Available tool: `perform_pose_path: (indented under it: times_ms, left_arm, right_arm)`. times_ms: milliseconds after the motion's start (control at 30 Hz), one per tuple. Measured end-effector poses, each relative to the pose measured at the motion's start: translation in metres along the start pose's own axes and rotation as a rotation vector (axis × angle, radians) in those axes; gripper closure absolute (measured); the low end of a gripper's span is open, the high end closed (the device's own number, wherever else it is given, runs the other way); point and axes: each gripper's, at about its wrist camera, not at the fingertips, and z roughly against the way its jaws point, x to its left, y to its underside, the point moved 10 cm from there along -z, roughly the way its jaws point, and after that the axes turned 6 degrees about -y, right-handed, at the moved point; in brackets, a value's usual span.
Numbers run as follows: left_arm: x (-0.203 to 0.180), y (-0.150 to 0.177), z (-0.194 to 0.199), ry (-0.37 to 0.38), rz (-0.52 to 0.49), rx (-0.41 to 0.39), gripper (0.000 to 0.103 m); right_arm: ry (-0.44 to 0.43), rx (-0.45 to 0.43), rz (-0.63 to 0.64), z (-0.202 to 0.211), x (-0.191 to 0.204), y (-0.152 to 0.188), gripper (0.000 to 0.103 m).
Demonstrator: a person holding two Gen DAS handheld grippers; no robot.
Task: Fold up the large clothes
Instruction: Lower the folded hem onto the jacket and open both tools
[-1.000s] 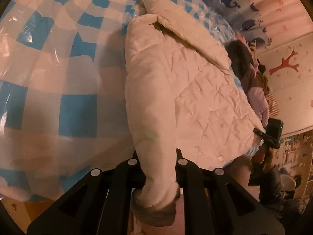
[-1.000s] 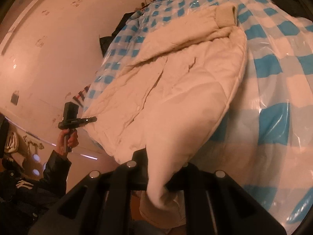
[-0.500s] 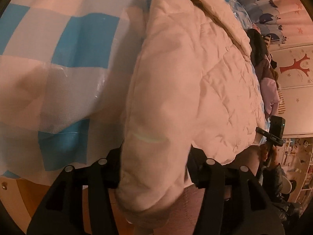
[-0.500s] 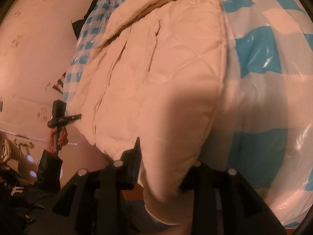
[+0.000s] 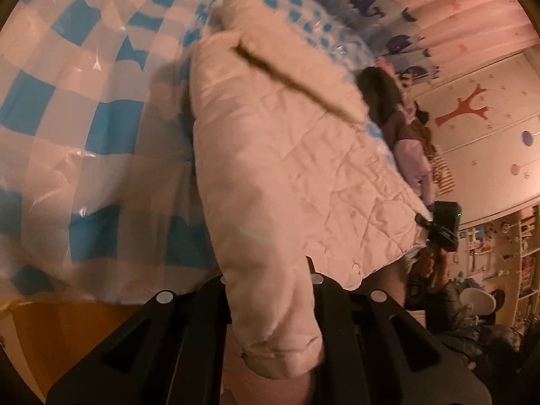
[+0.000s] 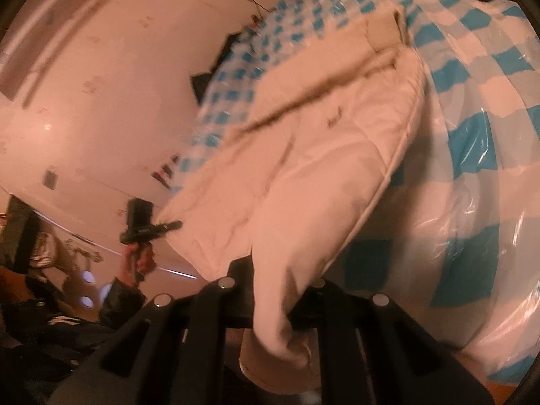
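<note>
Gripping the cream quilted puffer jacket with both tools right now: my left gripper is pinching one padded sleeve end and my right gripper is clamped on another bunched bit of it, while most of the jacket lies spread on the blue-and-white checked plastic-covered bed. To do this fold well, I'd say lift both ends level and carry them across together so the padding doesn't twist. Someone's hand with a small black camera is near the hem, so I'd steer clear.
</note>
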Motion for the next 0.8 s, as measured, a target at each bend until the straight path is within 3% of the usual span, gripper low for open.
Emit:
perform_pose_path:
  times_ms: [200,367,500,800]
  left_arm:
    - [0.016,0.034,0.025,0.072,0.083,-0.020,0.095]
    - [0.024,0.020,0.025,0.116,0.123,-0.055,0.095]
    - [0.004,-0.022,0.045,0.146,0.097,-0.136,0.094]
    - [-0.039,-0.158,0.067,0.186,0.047,-0.268,0.094]
  right_arm:
    - [-0.082,-0.081,-0.053,0.024,0.003,0.012,0.091]
    - [-0.119,-0.124,-0.075,0.024,-0.003,-0.007,0.091]
    - [-0.148,-0.169,-0.034,0.028,0.012,-0.044,0.091]
    - [-0.165,-0.278,-0.024,0.029,0.010,-0.146,0.091]
